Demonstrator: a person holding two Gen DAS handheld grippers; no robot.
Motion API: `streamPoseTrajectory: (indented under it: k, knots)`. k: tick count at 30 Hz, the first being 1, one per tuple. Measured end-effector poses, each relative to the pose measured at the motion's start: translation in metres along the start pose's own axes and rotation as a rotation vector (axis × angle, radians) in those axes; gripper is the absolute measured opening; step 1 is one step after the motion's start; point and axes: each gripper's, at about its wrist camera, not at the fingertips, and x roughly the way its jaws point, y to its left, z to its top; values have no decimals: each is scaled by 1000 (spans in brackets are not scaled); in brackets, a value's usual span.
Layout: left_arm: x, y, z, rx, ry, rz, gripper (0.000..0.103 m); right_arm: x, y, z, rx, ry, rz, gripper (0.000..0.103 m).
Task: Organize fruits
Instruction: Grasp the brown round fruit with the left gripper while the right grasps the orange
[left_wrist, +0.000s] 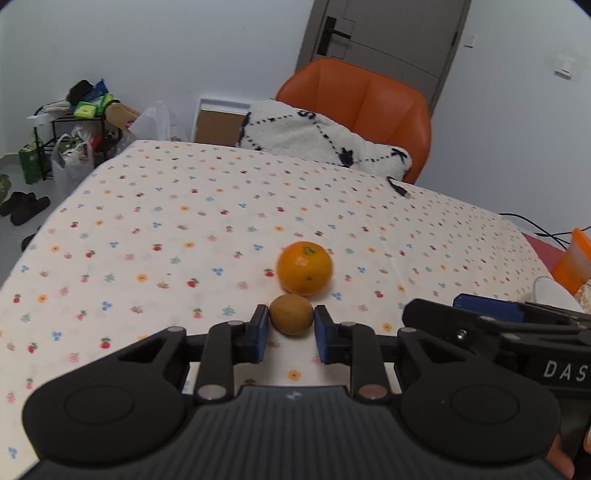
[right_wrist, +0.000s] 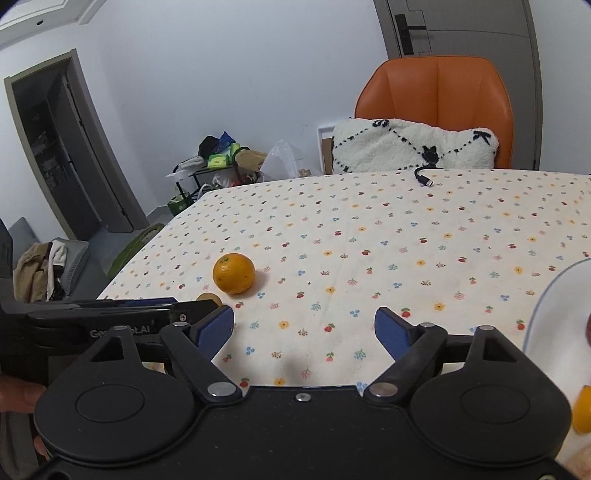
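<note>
Squeezing the brown kiwi, your left tool has its blue pads tight on both sides. Your right tool is wide and holds nothing. Just behind the kiwi, an orange sits touching it on the flowery bench.

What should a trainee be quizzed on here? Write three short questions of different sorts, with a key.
1. True or false: the left gripper is shut on the kiwi.
2. Which fruit lies just beyond the kiwi on the tablecloth? A. orange B. banana C. apple
3. Fill in: the right gripper is ____, with nothing between its fingers.

Key: 1 true; 2 A; 3 open.
</note>
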Motion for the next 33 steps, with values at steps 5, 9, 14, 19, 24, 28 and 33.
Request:
streamPoseTrajectory:
  k: [5, 9, 14, 19, 24, 28, 33]
  knots:
    - [-9, 11, 2, -25, -20, 18, 24, 12, 5, 5, 6, 7, 25, 79]
    - [-17, 23, 3, -44, -37, 43, 24, 24, 17, 10, -20, 7, 53, 77]
    - [-24, 40, 3, -73, -49, 77, 24, 37, 29, 15, -27, 24, 86, 71]
    - [-31, 54, 2, -105, -59, 105, 24, 48, 37, 16, -48, 27, 80, 71]
    - [-34, 70, 5, -130, -66, 129, 24, 57, 47, 15, -79, 31, 71, 69]
    - [-38, 75, 7, -143, -71, 132, 24, 64, 56, 16, -105, 22, 55, 67]
    - [-45, 73, 7, -136, -85, 115, 24, 74, 67, 18, -139, 20, 38, 48]
